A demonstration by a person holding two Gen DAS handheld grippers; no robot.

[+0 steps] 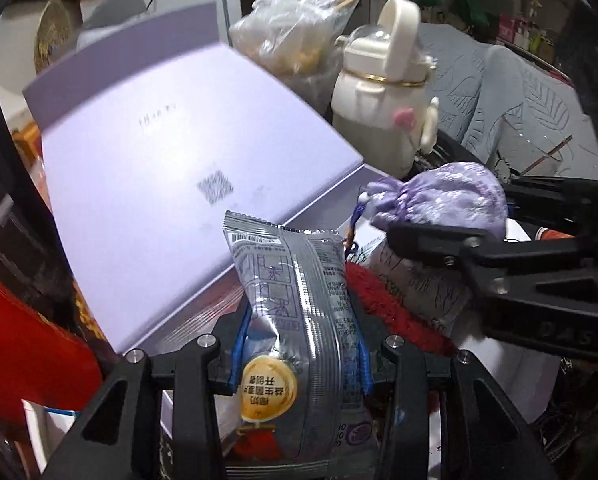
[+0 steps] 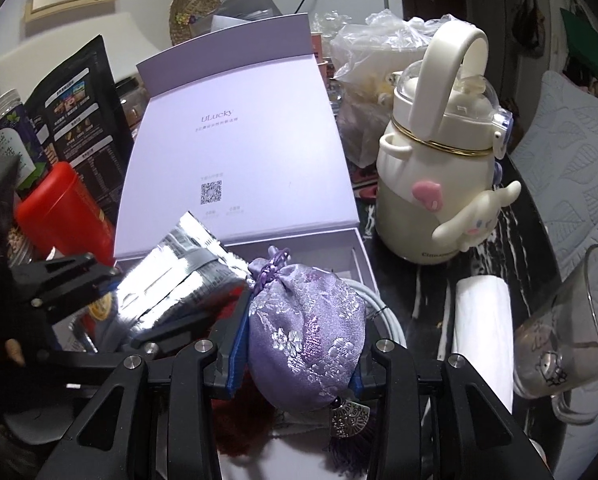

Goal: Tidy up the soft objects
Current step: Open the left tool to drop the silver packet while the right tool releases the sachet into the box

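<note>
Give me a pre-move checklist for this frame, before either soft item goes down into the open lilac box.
1. Left gripper shut on the silver snack packet: ok, both blue pads press its sides.
2. Right gripper shut on the purple brocade pouch: ok, pads squeeze it.
3. Lilac box open, lid standing up: ok.
4. Free room inside the box: cannot tell, the packet and pouch hide most of the tray.
5. Grippers apart from each other: ok, though close, side by side.
6. Cream bottle and glass mug clear of the path: ok, both stand to the right of the box.
</note>
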